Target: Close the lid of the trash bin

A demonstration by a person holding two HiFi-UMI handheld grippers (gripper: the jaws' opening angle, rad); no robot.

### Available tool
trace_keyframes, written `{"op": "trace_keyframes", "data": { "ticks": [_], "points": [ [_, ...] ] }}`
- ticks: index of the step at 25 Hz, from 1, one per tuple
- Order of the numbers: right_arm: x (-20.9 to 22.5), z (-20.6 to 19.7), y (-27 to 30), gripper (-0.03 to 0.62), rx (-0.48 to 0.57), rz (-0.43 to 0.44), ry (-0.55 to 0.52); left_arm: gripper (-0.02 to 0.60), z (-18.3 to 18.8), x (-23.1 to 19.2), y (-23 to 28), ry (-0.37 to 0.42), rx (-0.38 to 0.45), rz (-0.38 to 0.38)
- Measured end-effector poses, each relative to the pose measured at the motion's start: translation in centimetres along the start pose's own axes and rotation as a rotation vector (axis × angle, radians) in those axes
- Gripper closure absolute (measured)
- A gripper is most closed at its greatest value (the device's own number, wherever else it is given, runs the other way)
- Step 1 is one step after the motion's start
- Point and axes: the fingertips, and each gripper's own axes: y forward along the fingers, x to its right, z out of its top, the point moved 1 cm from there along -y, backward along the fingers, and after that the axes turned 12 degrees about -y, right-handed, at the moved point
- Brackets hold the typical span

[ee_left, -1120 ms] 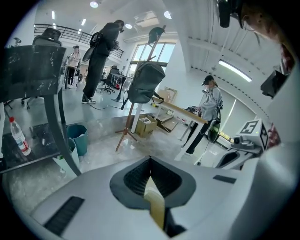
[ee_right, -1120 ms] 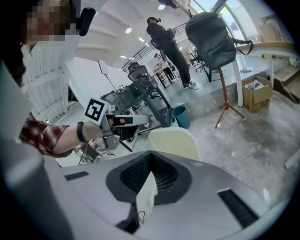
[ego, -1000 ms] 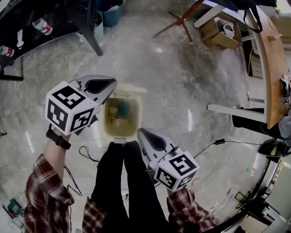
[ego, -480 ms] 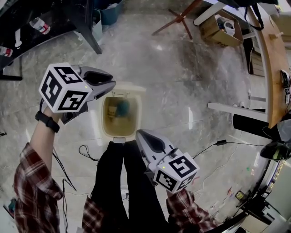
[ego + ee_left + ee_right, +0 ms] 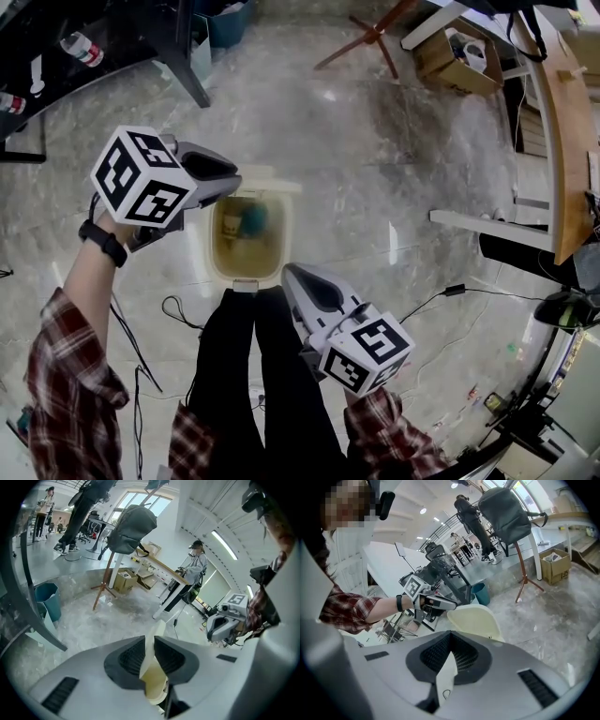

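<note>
Cream trash bin (image 5: 247,274) and lid (image 5: 277,181), red-plaid sleeve (image 5: 66,375), black trousers (image 5: 253,375).

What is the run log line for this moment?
left tongs: shut on lid | lid: upright | trash bin: open | right tongs: shut, empty
</note>
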Motion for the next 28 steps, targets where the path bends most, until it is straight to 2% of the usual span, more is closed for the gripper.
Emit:
{"op": "trace_keyframes", "data": {
  "ticks": [7,10,15,21,25,28],
  "points": [
    [0.0,1.2,-0.4,0.582,0.015,-0.011,-0.006,0.517,-3.7,2.6,0.3,0.016,-0.04,-0.057],
    [0.2,1.4,-0.4,0.582,0.024,-0.016,-0.005,0.517,-5.6,3.7,0.5,0.016,-0.004,-0.059],
    [0.6,0.8,-0.3,0.582,0.03,-0.028,0.007,0.517,-10.9,5.7,2.4,0.009,-0.017,-0.064],
    [0.0,-1.3,0.3,0.582,-0.008,-0.017,0.005,0.538,-17.7,5.9,6.0,-0.08,-0.067,-0.021],
    [-0.1,-2.6,0.8,0.582,-0.026,-0.011,0.012,0.555,-20.3,5.0,7.8,-0.152,-0.053,0.019],
    [0.0,-3.7,1.1,0.582,-0.041,-0.007,0.023,0.555,-21.7,4.4,9.2,-0.177,-0.04,0.062]
  ]
}}
